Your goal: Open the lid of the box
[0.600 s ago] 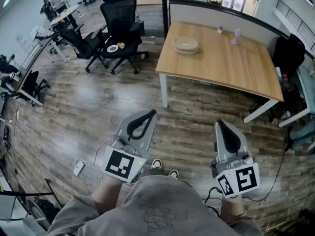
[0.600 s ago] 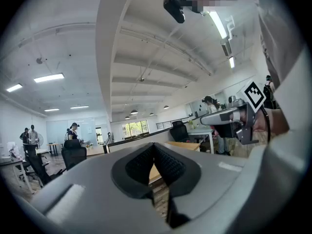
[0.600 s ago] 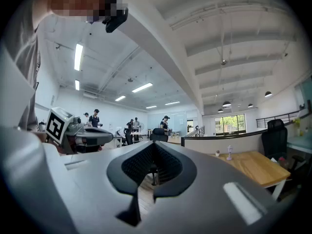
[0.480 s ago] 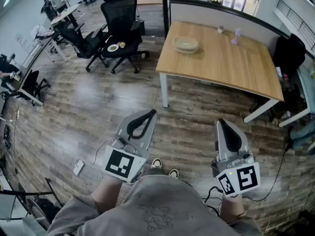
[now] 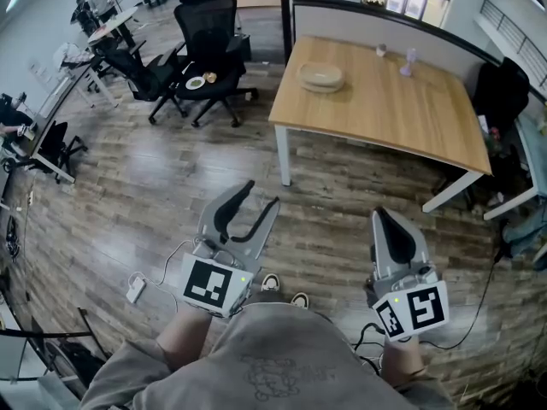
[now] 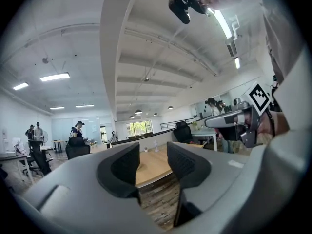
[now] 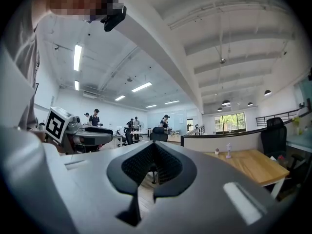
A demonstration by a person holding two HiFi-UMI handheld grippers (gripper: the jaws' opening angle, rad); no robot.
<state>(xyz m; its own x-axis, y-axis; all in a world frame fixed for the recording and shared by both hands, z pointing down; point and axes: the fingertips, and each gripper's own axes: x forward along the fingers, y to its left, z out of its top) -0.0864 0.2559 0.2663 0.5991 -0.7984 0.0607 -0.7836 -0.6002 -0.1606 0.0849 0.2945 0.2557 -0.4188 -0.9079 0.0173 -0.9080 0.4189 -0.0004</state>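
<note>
Down in front of us, the left gripper [image 5: 261, 193] stands with its jaws well apart and nothing between them, while the right gripper [image 5: 379, 216] has its jaws pressed together, empty too. Both point level over the wood-plank floor [image 5: 145, 195]. Beyond them stands the wooden table [image 5: 393, 118], and toward its left end lies the round tan box [image 5: 321, 77]. Its lid seems to be in place, though we cannot make out the seam from here. The box lies ahead of both grippers, well apart from them and roughly between their lines, a little nearer the left one by our reckoning. Being round, it offers no long axis to line up on, so we judge the approach to be simply forward to the table. Only the head view shows the box. The left gripper view frames the tabletop between its jaws, and the right gripper view has the table off to the right with two small objects [image 7: 227, 150] on it, yet in neither can we pick the box out
</note>
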